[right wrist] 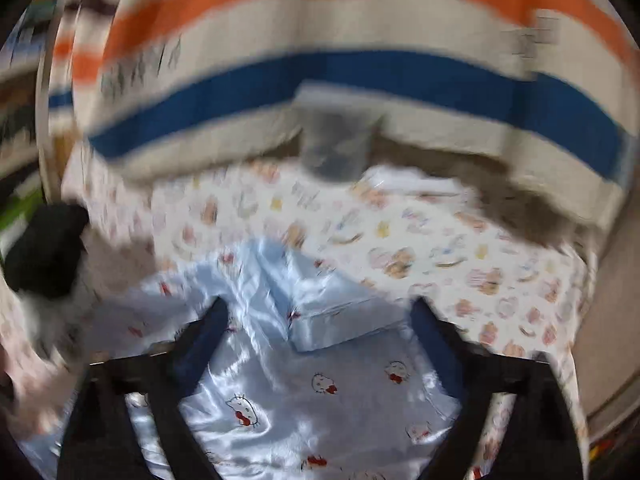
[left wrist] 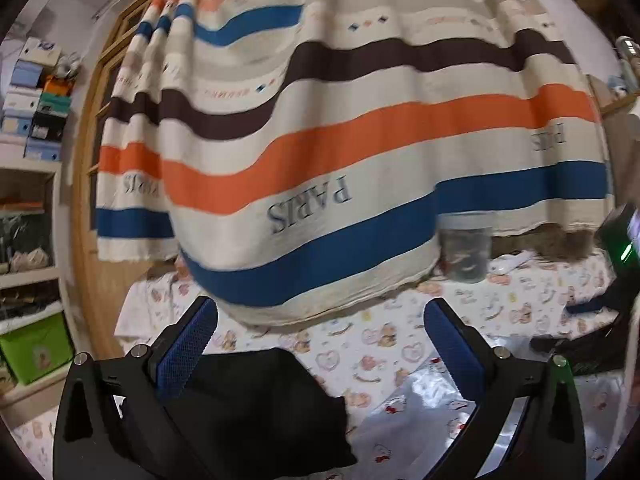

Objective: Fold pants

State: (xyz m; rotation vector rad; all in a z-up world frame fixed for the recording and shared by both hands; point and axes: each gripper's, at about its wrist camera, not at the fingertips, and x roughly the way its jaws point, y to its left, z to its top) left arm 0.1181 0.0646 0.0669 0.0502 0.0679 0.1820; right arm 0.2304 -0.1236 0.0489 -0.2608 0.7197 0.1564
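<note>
The pants (right wrist: 320,392) are shiny light-blue satin with small cat faces. They lie on the patterned bedsheet (right wrist: 440,248), with one part folded over into a flat panel (right wrist: 332,316). My right gripper (right wrist: 320,320) is open and empty, its blue pads just above the pants; this view is motion-blurred. In the left wrist view a corner of the pants (left wrist: 416,412) shows at lower right. My left gripper (left wrist: 320,320) is open and empty, above a black cloth (left wrist: 256,404) lying on the sheet.
A striped curtain (left wrist: 340,140) marked PARIS hangs behind the bed. A clear plastic jar (left wrist: 466,248) and a white object (left wrist: 512,262) stand at the sheet's far edge. Shelves with boxes (left wrist: 32,100) and a green bin (left wrist: 36,352) are at left. Dark gear (left wrist: 616,240) sits at right.
</note>
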